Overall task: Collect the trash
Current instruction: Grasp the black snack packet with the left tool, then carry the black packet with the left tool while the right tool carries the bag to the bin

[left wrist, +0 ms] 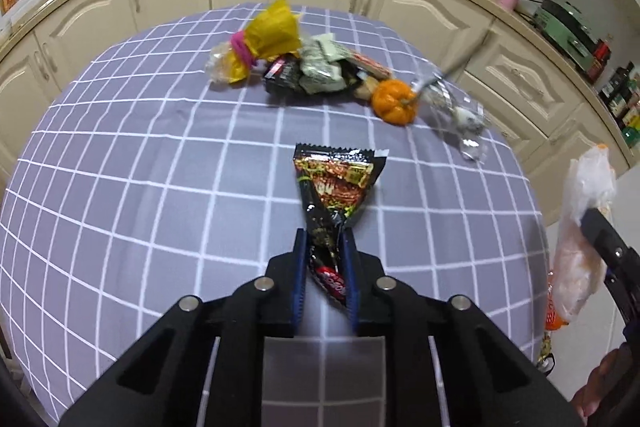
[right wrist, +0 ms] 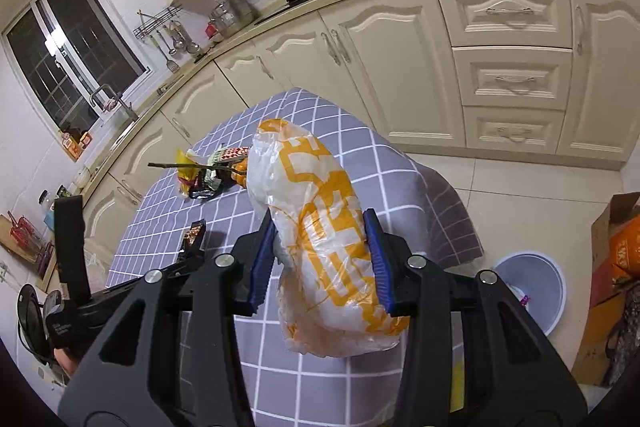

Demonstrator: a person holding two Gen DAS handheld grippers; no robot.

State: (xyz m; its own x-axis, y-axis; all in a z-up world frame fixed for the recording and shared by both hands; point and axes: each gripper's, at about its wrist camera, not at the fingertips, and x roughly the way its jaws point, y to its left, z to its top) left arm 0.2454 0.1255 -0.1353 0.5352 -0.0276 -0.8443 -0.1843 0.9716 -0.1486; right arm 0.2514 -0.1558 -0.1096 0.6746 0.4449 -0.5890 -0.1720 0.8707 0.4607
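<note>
A black snack wrapper [left wrist: 336, 187] with red and yellow print lies on the grey checked tablecloth [left wrist: 160, 167]. My left gripper [left wrist: 325, 239] is shut on the wrapper's near end, its blue pads pressing the crumpled foil. My right gripper [right wrist: 322, 231] is shut on a white plastic bag with orange print [right wrist: 320, 235], held up over the table's right side. That same bag [left wrist: 584, 239] shows at the right edge of the left wrist view. At the far side of the table lies a pile of trash [left wrist: 304, 67]: yellow paper, dark and green wrappers, clear plastic.
A small orange pumpkin [left wrist: 394, 101] and crinkled clear plastic [left wrist: 460, 119] sit to the right of the pile. Cream kitchen cabinets [right wrist: 400, 67] curve behind the table. On the floor at right stand a pale round bin [right wrist: 532, 287] and a cardboard box [right wrist: 612, 267].
</note>
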